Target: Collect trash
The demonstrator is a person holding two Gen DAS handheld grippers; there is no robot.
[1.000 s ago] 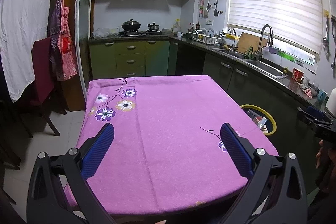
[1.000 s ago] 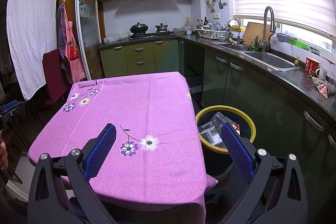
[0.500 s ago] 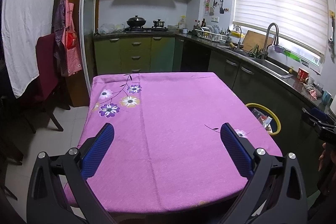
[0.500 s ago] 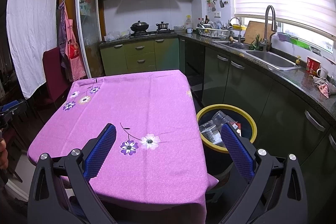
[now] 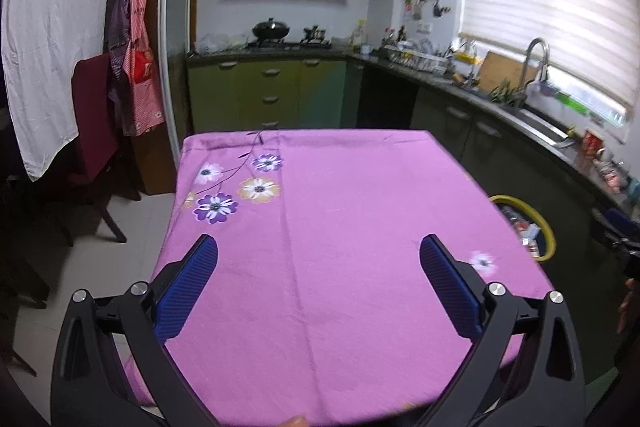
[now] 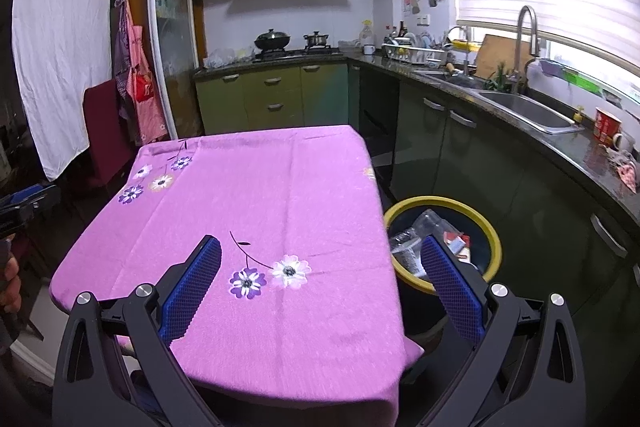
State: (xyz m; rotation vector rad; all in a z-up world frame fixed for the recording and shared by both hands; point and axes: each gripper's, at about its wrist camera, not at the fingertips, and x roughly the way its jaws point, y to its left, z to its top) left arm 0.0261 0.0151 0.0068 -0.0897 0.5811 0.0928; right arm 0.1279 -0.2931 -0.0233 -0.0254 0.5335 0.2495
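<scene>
A dark trash bin with a yellow rim (image 6: 494,239) stands on the floor right of the table; it also shows in the left wrist view (image 5: 548,231). Inside lie a clear plastic bottle (image 6: 430,223) and other wrappers. The table wears a purple flowered cloth (image 6: 280,187), also in the left wrist view (image 5: 340,219), with no loose trash on it. My left gripper (image 5: 318,249) is open and empty above the table's near edge. My right gripper (image 6: 320,251) is open and empty above the table's near right corner, beside the bin.
Green kitchen cabinets and a dark counter with a sink (image 6: 528,109) run along the back and right. A stove with pots (image 6: 276,41) is at the back. A dark red chair (image 5: 94,115) and hanging aprons stand left of the table.
Both grippers have risen and drawn back a little, so more of the table shows. Both stay open and empty.
</scene>
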